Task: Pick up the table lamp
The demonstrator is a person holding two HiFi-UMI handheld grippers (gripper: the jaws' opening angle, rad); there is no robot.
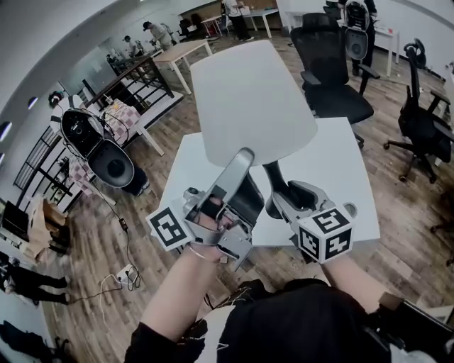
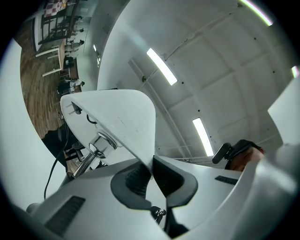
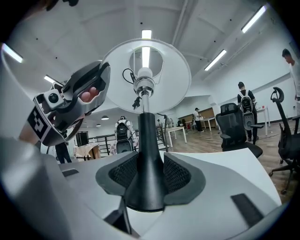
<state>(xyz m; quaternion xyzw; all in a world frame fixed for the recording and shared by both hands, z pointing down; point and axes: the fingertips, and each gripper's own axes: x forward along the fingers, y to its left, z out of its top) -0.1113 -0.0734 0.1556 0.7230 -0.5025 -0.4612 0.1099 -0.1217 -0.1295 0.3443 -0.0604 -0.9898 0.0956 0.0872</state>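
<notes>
L claw (image 2: pixel 152 174) pinches thin rim of white shade (image 2: pixel 117 122), which spreads up-left of it. R claw (image 3: pixel 149 176) grips black stem (image 3: pixel 144 136) of table lamp (image 1: pixel 252 106), shade directly above. White worktop (image 1: pixel 340 163) beyond both claws.

From above, the lampshade (image 1: pixel 252 103) hides most of its own stem and much of the white table (image 1: pixel 340 170); the right gripper (image 1: pixel 275 208) covers the lamp's foot, and the distant people (image 1: pixel 234 13) are too small to tell
</notes>
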